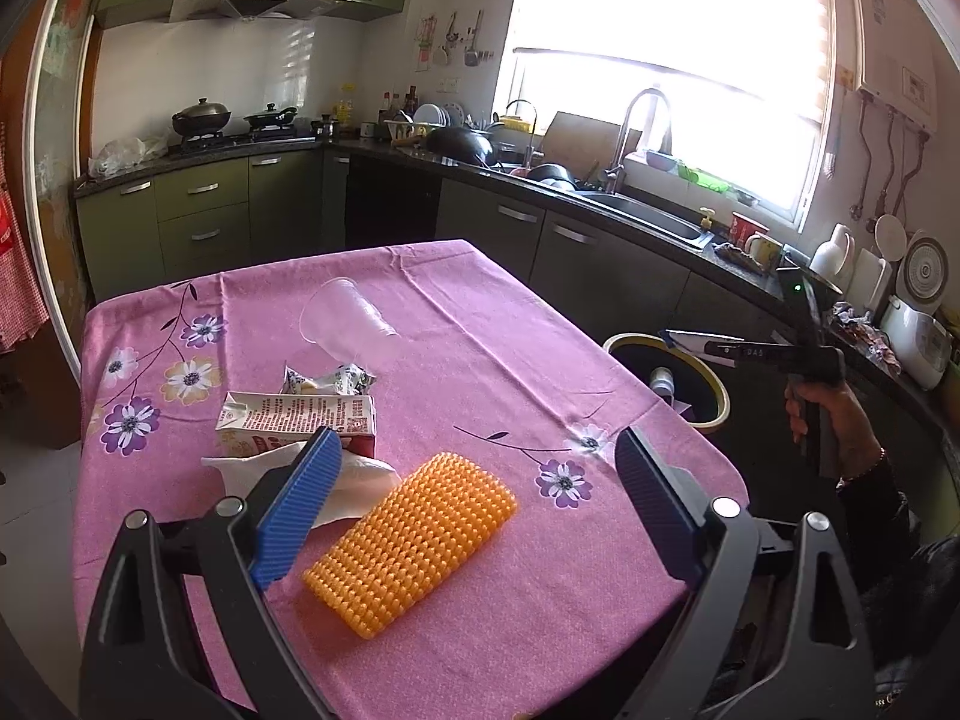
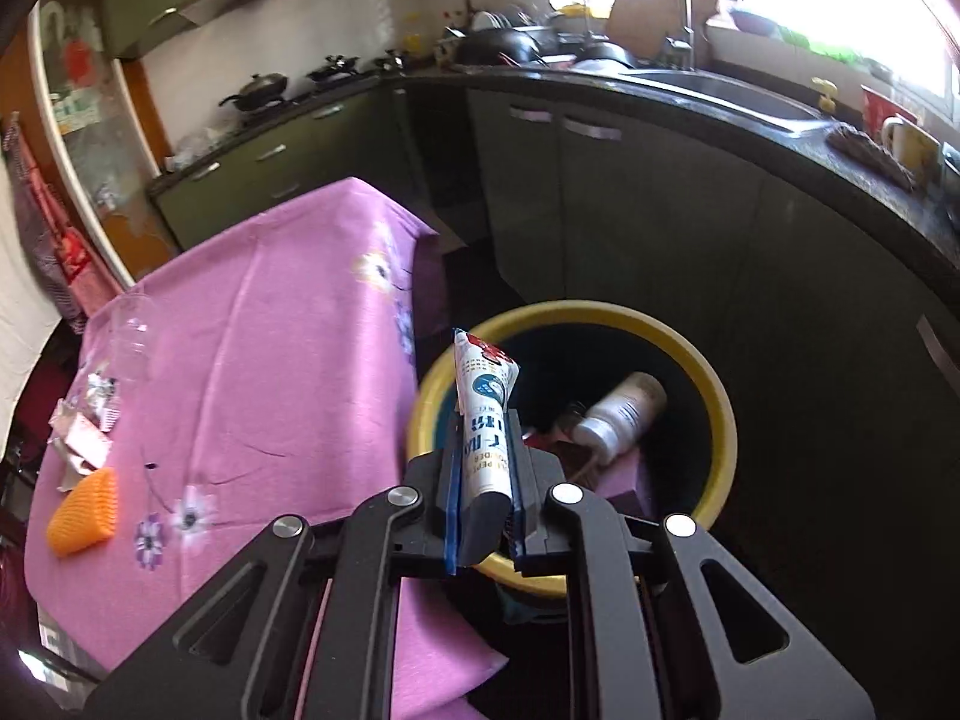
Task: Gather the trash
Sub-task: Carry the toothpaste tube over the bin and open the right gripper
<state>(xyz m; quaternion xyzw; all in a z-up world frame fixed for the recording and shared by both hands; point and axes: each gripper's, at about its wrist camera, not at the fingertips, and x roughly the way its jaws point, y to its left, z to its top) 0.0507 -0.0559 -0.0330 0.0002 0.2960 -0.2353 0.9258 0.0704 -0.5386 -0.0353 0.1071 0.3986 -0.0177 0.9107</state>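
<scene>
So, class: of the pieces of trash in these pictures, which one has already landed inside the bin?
The white bottle lying on its side inside the yellow-rimmed bin. The tube is still gripped above the rim; the cup, carton and orange pad remain on the table.

Pink-clothed table (image 1: 468,324), cup (image 1: 351,324), carton (image 1: 288,417), orange mat (image 1: 414,546)

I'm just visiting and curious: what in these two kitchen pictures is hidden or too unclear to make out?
- Tissue: left wrist view, partly behind the blue pad and the carton.
- Bottom of the yellow-rimmed bin: right wrist view, dark, and blocked by the sachet clamped in the right gripper.
- Sachet's print: blurred, cut off by the jaws.
- Outside the window: left wrist view, washed out by glare.
</scene>
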